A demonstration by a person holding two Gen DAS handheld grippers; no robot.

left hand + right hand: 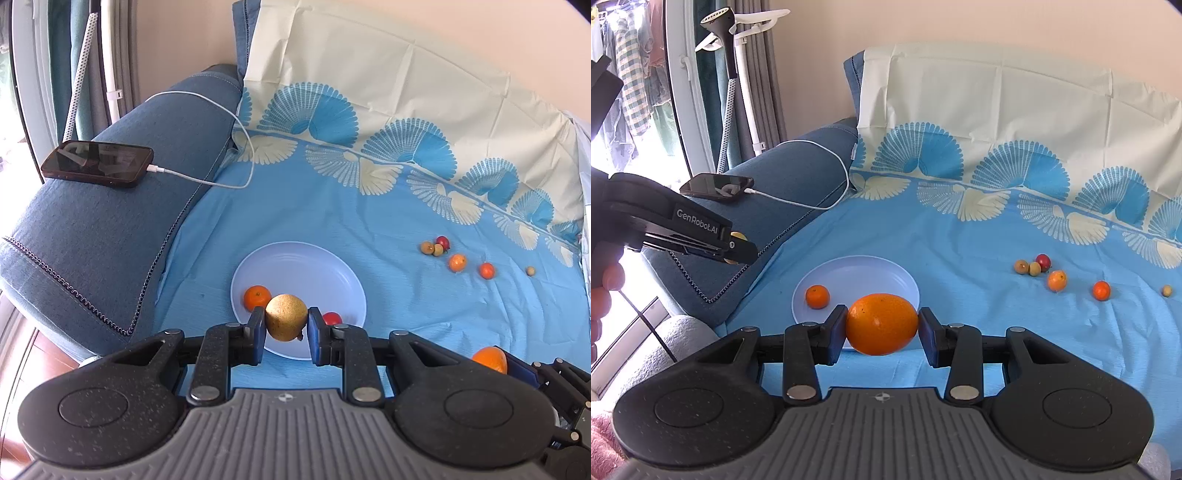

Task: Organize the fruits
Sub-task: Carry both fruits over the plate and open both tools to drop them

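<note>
The left tongs [286, 328] pinch a speckled yellow-brown pear [286, 316] between blue pads, holding it above the near rim of a pale blue plate [295, 266], while the right tongs [882, 326] clamp a large orange [882, 324] over the near right edge of the same plate [864, 273]. In the left wrist view, that orange [489, 359] and the right tongs' blue pad show at the lower right, level with the left tongs. Just beyond the left tongs, a small mandarin [256, 297] lies on the plate's left side, and a red fruit [331, 317] sits on its near right part, partly hidden by the right pad. The plate rests on a blue printed sheet [332, 206] spread over a sofa. Farther off to the right of both tongs, loose fruit lies scattered on the sheet: a cluster of two small yellow-green fruits and a red one [436, 245], then two small orange fruits [458, 262] [487, 270], then a lone small greenish fruit [530, 271] farthest right. To the far left, a dark phone [98, 163] lies on the blue sofa armrest [110, 229], plugged into a white cable [221, 110] that loops onto the sheet. In the right wrist view, the left tongs [738, 249] appear from the side at left, the person's hand [605, 291] at the frame edge.
</note>
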